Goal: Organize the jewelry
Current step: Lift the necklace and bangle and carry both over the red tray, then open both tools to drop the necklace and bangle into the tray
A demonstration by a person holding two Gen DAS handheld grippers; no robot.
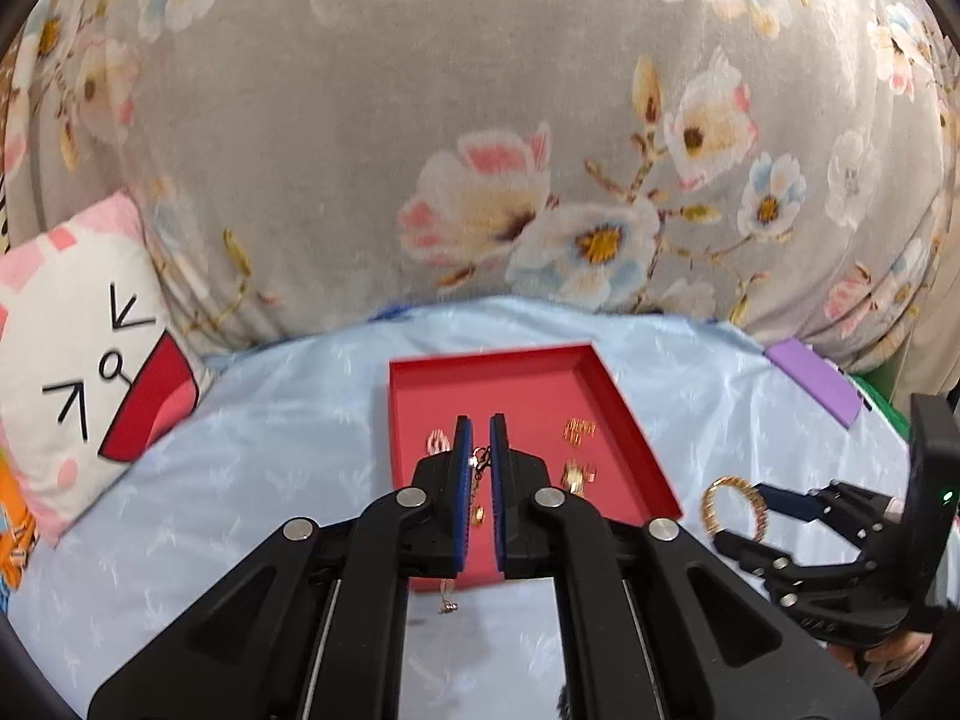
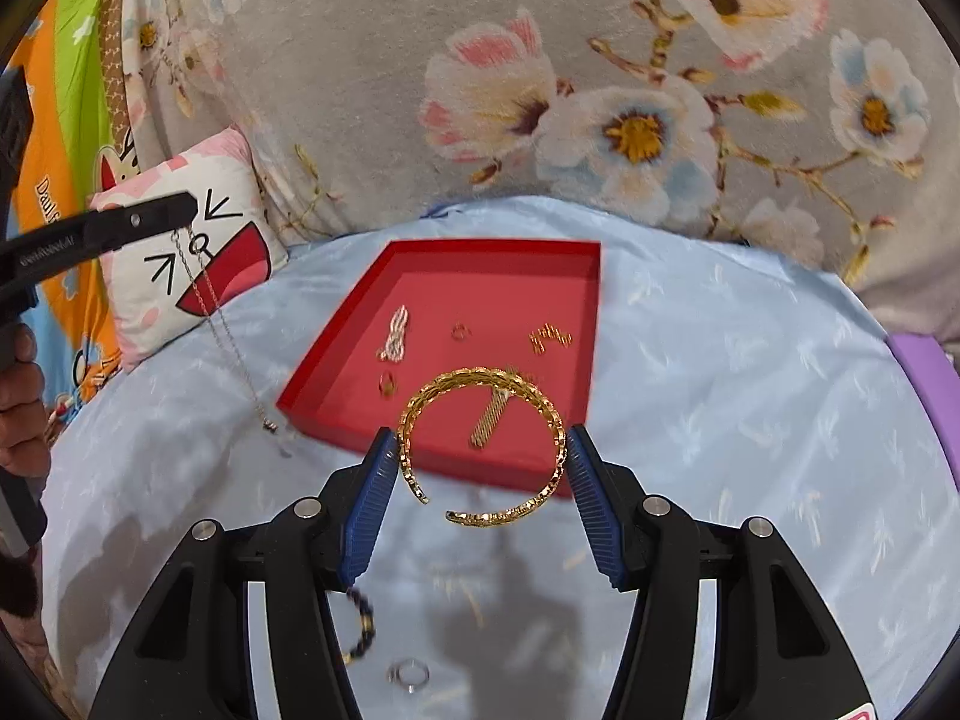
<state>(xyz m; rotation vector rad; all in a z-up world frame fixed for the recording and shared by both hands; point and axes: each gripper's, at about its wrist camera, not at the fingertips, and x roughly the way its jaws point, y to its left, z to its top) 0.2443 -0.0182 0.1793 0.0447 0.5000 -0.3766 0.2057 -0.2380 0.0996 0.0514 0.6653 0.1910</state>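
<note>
Gold bangle point(image 2: 480, 444): open cuff, woven chain-link texture, gap at near side; held across its width between blue ribbed pads point(image 2: 366, 516) of right claw point(image 2: 480, 450), raised over near edge of red tray point(image 2: 336, 354). Thin gold necklace point(image 2: 225, 324): fine chain, pinched in nearly closed left claw point(image 1: 480, 441), hanging with its end on pale blue satin sheet point(image 2: 750, 420). Tray: shallow, rectangular, matte; small gold pieces scattered inside. Silver ring point(image 2: 408, 673) and dark beaded bracelet point(image 2: 363, 624) seen on sheet near right claw.
</note>
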